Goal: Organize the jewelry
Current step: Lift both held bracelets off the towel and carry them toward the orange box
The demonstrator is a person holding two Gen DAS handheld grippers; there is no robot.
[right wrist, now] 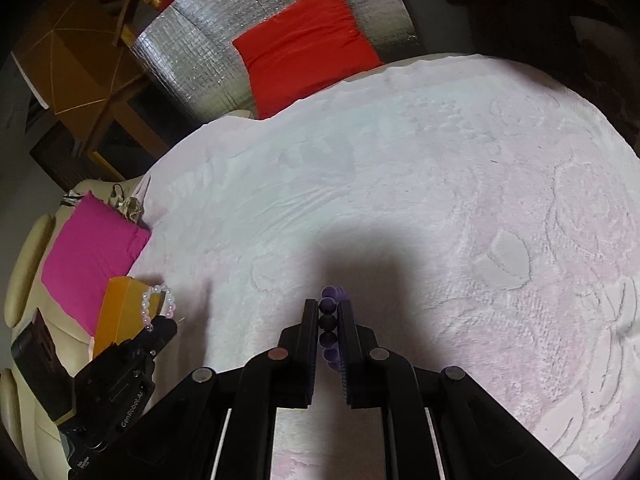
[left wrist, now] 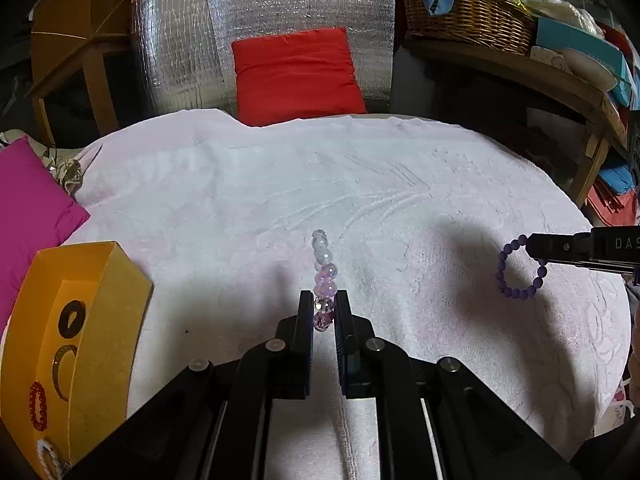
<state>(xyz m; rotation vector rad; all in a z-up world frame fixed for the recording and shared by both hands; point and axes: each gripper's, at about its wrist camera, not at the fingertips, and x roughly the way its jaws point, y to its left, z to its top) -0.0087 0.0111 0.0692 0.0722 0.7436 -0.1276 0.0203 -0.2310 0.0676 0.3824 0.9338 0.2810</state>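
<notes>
A soft pale pink blanket (left wrist: 360,184) covered the bed, with lots of bare room in the middle and far side. Only the left view showed the orange cardboard jewelry box (left wrist: 80,344) at the blanket's near left edge, holding a red bead bracelet (left wrist: 38,405), a white bead bracelet (left wrist: 50,460) and what looked like two dark rings. The left gripper (left wrist: 323,312) pinched a clear pink and lilac glass bead bracelet (left wrist: 323,272) above the blanket. The right gripper (right wrist: 329,320) pinched a dark purple matte bead bracelet (right wrist: 329,312). Only the right view showed the whole pink cushion (right wrist: 92,240). One red cushion (left wrist: 296,72) lay beyond.
</notes>
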